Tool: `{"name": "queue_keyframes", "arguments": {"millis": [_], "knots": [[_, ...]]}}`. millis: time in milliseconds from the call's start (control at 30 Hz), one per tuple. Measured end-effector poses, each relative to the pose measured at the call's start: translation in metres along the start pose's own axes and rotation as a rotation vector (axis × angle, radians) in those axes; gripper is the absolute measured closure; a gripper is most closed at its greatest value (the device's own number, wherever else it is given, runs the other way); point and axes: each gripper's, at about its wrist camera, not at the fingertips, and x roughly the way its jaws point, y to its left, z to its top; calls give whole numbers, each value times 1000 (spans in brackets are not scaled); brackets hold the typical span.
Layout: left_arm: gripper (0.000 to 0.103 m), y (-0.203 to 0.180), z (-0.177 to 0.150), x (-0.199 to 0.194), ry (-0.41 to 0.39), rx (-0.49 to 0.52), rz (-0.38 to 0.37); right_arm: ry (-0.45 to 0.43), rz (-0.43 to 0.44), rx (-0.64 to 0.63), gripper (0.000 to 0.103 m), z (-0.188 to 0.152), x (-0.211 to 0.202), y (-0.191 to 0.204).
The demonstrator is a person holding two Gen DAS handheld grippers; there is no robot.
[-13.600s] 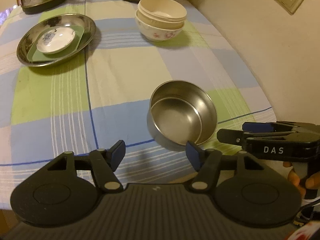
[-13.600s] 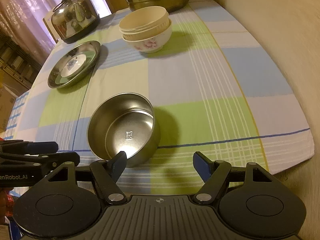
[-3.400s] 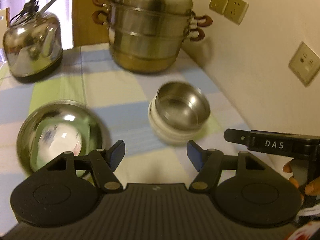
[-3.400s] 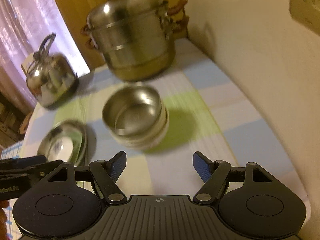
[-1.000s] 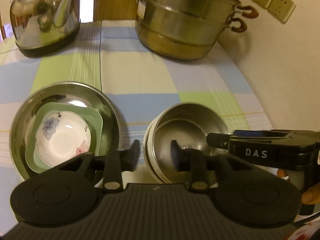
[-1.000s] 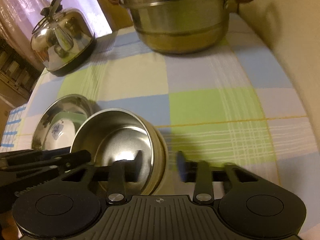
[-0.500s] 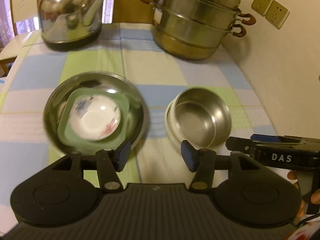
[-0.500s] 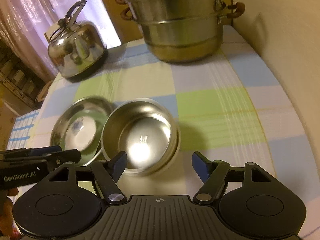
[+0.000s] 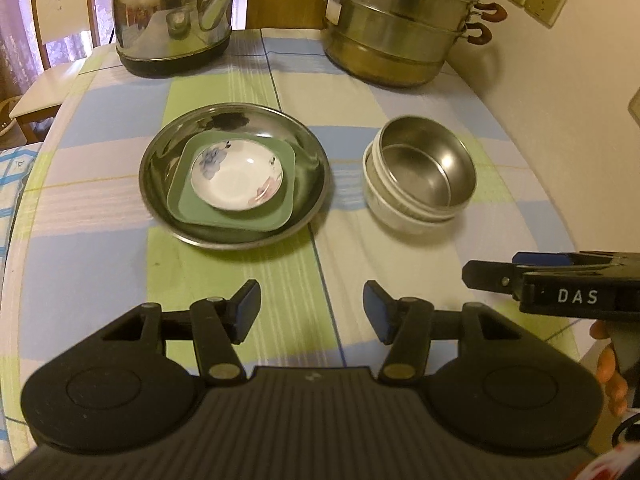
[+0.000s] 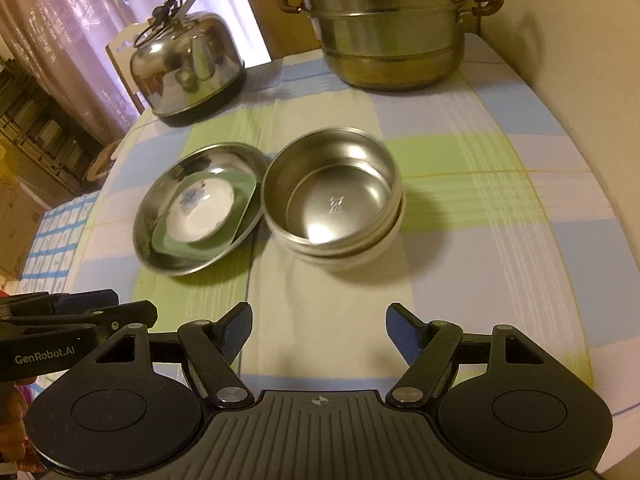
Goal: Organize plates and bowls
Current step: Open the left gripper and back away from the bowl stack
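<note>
— Left wrist view: what sits ahead of the left gripper point(image 9: 311, 312)?
— Its jaws are spread wide with nothing between them. Beyond them lies bare checked tablecloth point(image 9: 100, 264), then the steel plate point(image 9: 308, 160) holding a green square dish point(image 9: 288, 200) and a small white saucer point(image 9: 236, 180).
— And the right gripper point(image 10: 318, 330)?
— Also spread and empty, hovering over cloth. The steel bowl point(image 10: 332, 196) is straight ahead, nested on top of the white bowls point(image 10: 360, 258), just beside the plate.
— Room around them?
— Open cloth nearer the grippers; a wall point(image 9: 560, 92) close on the right. Kettle point(image 9: 172, 16) and steamer pot point(image 9: 400, 24) stand behind.
— Anything unclear?
— How many white bowls sit beneath; only their rims show.
</note>
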Motion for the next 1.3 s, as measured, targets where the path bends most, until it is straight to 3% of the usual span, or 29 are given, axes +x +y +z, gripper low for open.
{"name": "queue_keyframes", "arguments": {"millis": [400, 1100, 1300], "knots": [[44, 10, -14, -16, -19, 30, -24, -8, -11, 11, 29, -24, -7, 21], [37, 20, -18, -22, -40, 42, -67, -6, -31, 9, 29, -31, -5, 36], [25, 16, -19, -25, -63, 66, -59, 3, -34, 15, 29, -32, -3, 34]]}}
